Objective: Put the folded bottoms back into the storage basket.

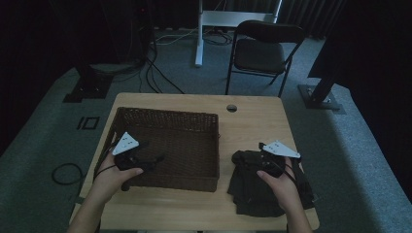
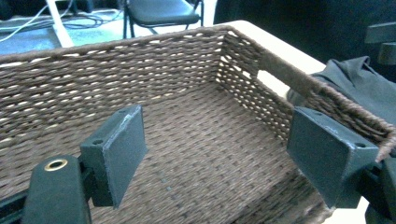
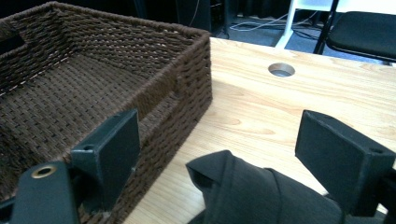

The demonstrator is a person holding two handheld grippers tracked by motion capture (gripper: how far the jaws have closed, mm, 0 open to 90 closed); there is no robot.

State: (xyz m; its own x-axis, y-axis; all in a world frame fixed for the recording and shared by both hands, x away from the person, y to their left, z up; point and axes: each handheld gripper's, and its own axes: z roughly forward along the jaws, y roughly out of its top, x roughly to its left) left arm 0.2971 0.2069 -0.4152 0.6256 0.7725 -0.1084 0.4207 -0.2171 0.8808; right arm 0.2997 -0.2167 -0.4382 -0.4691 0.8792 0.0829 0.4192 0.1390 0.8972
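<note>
Dark grey folded cloth garment [image 1: 262, 187]: lies on the pale wooden desk [image 1: 243, 126] just right of the basket, partly covered by the right hand in the high view. Its near edge is cut off in the right gripper view [image 3: 261, 191], where soft rolled folds show; what kind of garment it is cannot be made out.

Rectangular brown woven wicker basket [image 1: 167, 145]: on the left half of the desk. High view dim, weave barely legible; the left gripper view shows the ribbed plaiting, a wrapped rim and a handle slot in the side wall [image 2: 196, 154].

Left gripper [image 1: 141, 158]: held over the basket's near left part, black square-padded jaws wide apart, nothing between them but the basket floor behind.

Right gripper [image 3: 224, 158]: over the garment, jaws wide apart; a fold rises between the pads, neither pad pressing it.

Round cable hole [image 3: 281, 69] in the desk: plain in the right gripper view.

Black folding chair [image 1: 262, 48]: on the floor beyond the desk, detail lost in shadow.
</note>
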